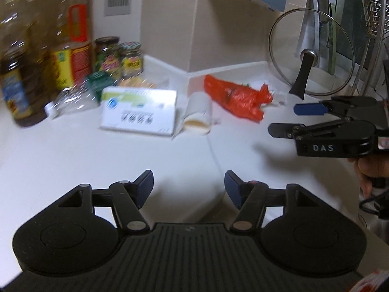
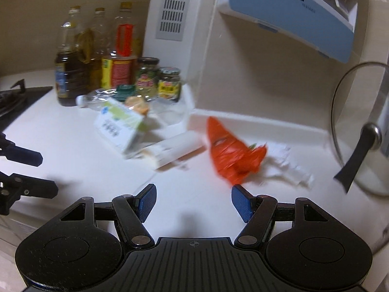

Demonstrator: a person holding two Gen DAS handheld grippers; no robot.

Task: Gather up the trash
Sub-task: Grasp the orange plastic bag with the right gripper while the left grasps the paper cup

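An orange plastic bag [image 1: 238, 96] [image 2: 229, 157] lies crumpled on the white counter near the back wall, with crumpled white paper [image 2: 289, 168] beside it. A white paper roll [image 1: 198, 114] [image 2: 175, 149] and a white box [image 1: 139, 112] [image 2: 119, 126] lie to its left, and clear plastic wrap [image 1: 73, 101] further left. My left gripper [image 1: 189, 186] is open and empty, well short of the roll. My right gripper [image 2: 193, 200] is open and empty, just short of the orange bag; it also shows in the left wrist view [image 1: 283, 119].
Oil bottles [image 2: 70, 73] and jars [image 2: 158, 80] stand at the back left. A glass pot lid [image 1: 311, 56] [image 2: 359, 131] leans at the right by a wire rack [image 1: 374, 24]. A stove [image 2: 14, 99] is at the far left. A blue-and-white wall unit [image 2: 287, 12] hangs above.
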